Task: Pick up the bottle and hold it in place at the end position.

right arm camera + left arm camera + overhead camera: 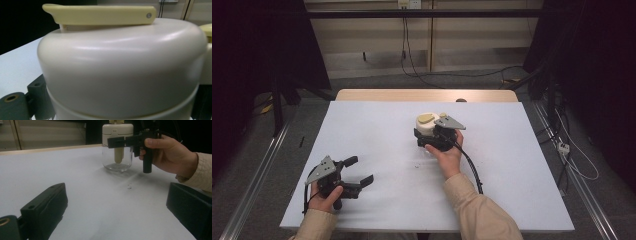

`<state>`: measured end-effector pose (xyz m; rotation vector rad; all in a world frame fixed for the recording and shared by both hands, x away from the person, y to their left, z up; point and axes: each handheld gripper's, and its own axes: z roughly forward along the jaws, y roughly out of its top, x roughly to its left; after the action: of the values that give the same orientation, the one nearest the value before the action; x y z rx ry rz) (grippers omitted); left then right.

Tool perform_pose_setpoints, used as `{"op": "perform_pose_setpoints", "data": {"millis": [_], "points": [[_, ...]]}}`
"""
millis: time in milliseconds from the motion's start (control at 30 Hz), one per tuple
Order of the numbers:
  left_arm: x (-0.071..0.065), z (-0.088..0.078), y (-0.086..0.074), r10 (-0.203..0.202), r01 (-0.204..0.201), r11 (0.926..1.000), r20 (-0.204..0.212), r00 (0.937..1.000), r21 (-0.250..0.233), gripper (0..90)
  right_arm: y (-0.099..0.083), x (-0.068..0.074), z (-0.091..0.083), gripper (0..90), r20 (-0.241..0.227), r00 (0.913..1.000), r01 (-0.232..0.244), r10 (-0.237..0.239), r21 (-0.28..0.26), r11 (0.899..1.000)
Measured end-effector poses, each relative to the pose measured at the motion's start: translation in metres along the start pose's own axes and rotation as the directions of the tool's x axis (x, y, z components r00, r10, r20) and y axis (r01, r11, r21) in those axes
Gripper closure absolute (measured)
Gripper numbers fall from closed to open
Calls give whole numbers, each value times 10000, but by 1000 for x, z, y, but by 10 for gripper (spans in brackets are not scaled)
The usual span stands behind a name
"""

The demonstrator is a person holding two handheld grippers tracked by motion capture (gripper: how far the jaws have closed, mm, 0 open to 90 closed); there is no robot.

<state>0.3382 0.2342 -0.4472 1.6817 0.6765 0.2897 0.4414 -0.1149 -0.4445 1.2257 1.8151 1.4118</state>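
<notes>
High view: a white table is carrying a jar with a cream lid, standing a little toward 1 o'clock from the table's middle. The right gripper is sitting against the jar from its 5 o'clock side, the right hand wrapping its grip and a cable trailing off toward 5 o'clock. The left gripper is lying at 8 o'clock near the front edge, well apart from the jar, its jaws standing wide with bare table between them; the left hand is holding it. Left gripper view: the clear glass jar is standing upright on the table at 12 o'clock, a pale stem hanging inside from the lid. The right gripper is clasping the jar just under the lid, one jaw crossing its front, with the right hand at 2 o'clock. Right gripper view: the lid is sitting right up against the camera, between the jaws, and a yellowish lever is lying flat across its top at 12 o'clock.
</notes>
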Motion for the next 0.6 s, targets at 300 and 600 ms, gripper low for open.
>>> {"op": "perform_pose_setpoints", "data": {"millis": [300,600], "points": [[0,0,0,-11,11,10000,2,10000,-19,31,-3,2,7,70,-34,10000,-77,77,97,9999],[1,0,-1,-52,52,10000,-19,10000,-40,31,-3,6,12,70,-127,9999,-28,30,109,9999]]}}
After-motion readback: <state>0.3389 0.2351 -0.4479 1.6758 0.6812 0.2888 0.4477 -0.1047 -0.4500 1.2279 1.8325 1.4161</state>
